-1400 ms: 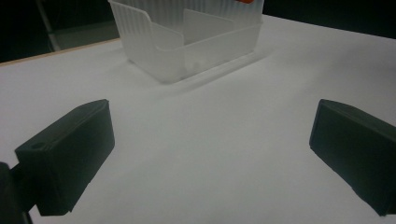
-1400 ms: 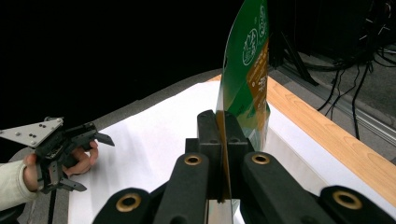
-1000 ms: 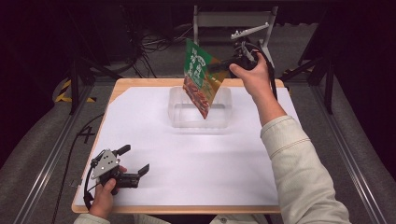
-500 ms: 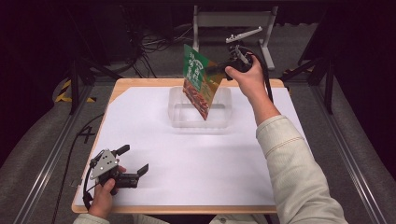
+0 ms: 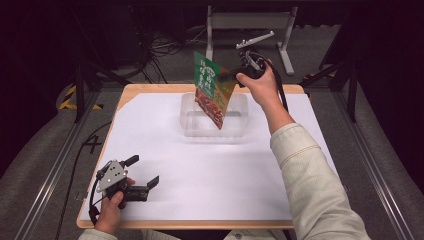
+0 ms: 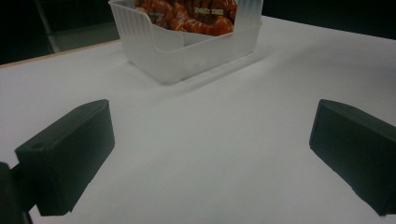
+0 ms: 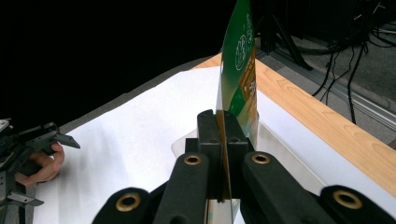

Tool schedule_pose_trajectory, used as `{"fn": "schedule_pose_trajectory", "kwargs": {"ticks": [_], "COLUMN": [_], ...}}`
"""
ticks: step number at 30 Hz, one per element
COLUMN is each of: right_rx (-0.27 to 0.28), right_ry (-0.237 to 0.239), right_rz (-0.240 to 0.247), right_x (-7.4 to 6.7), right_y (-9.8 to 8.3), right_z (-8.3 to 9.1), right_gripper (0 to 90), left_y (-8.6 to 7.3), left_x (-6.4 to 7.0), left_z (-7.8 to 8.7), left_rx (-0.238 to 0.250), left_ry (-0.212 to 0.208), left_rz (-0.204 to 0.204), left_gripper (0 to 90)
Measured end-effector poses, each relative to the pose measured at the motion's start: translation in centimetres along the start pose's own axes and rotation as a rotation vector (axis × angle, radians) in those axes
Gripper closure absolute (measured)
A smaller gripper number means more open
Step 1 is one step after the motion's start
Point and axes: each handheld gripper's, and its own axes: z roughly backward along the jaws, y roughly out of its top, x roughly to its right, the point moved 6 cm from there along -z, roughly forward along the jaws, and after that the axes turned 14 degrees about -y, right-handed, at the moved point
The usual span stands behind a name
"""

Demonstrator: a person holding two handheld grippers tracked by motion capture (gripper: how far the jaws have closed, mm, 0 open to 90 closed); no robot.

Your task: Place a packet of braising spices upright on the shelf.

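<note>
A green and orange snack bag (image 5: pixel 210 89) hangs tilted over a clear plastic bin (image 5: pixel 192 125) at the back middle of the table. My right gripper (image 5: pixel 231 76) is shut on the bag's edge, and in the right gripper view the jaws pinch the bag (image 7: pixel 238 70) edge-on. The bag's lower end (image 6: pixel 187 14) dips inside the bin (image 6: pixel 173 51). My left gripper (image 5: pixel 142 175) rests on the white table cover at the front left, open, with nothing between its fingers (image 6: pixel 65 154).
The white cover (image 5: pixel 210 170) spans most of the wooden table (image 5: pixel 300 89). A grey metal stand (image 5: pixel 250 30) and cables lie on the floor behind the table. Rails run along both sides.
The right gripper has lifted and drifted slightly back with the bag. The left gripper has stayed where it was.
</note>
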Motion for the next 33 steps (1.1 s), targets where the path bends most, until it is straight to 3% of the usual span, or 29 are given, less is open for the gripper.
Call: {"fn": "schedule_pose_trajectory", "kwargs": {"ticks": [33], "right_rx": [-0.089], "right_ry": [-0.077], "right_rz": [-0.051], "right_x": [-0.1], "right_y": [-1.2], "right_z": [-2.9], "right_gripper": [89.7], "left_y": [0.0], "left_x": [0.1], "left_z": [-0.1], "left_rx": [-0.001], "left_ry": [0.001], "left_rz": [-0.002], "left_gripper": [0.8]}}
